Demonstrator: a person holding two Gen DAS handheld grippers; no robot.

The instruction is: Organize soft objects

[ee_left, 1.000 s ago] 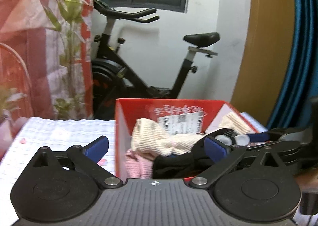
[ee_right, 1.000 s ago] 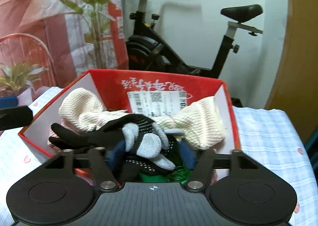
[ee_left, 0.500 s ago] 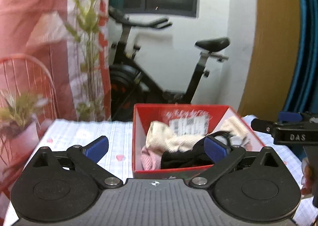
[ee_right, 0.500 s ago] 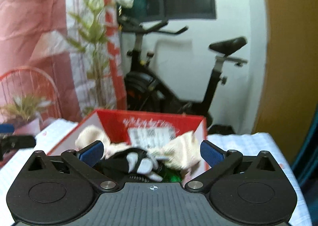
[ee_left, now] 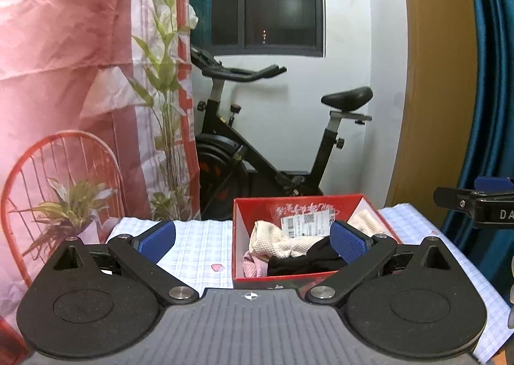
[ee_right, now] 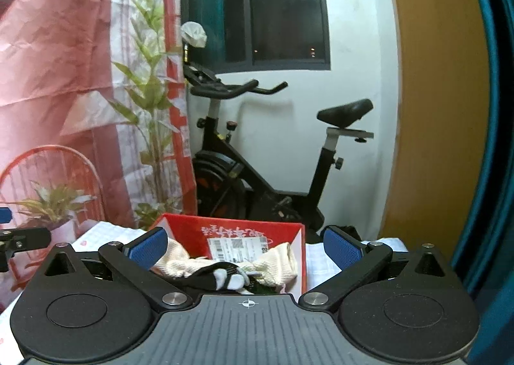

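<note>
A red cardboard box (ee_left: pixel 244 214) stands on the checked tablecloth and holds soft things: cream knit cloth (ee_left: pixel 273 241), a pink cloth (ee_left: pixel 255 267) and a black garment (ee_left: pixel 302 263). The right wrist view shows the box (ee_right: pixel 192 231), the cream knit (ee_right: pixel 276 263) and a black-and-grey glove (ee_right: pixel 225 278) on top. My left gripper (ee_left: pixel 252 239) is open and empty, back from the box's near side. My right gripper (ee_right: pixel 245 246) is open and empty, also back from the box. The right gripper's tip shows at the left view's right edge (ee_left: pixel 475 201).
The table carries a pale blue checked cloth (ee_left: pixel 199 246). An exercise bike (ee_left: pixel 257 156) stands behind the table against the white wall. A red wire chair (ee_left: pixel 64 169) and potted plants (ee_left: pixel 70 207) are at the left. A blue curtain (ee_left: pixel 491 75) hangs at the right.
Both grippers have pulled back and up from the box. The right gripper has opened and let go of the black-and-grey glove, which now lies in the box.
</note>
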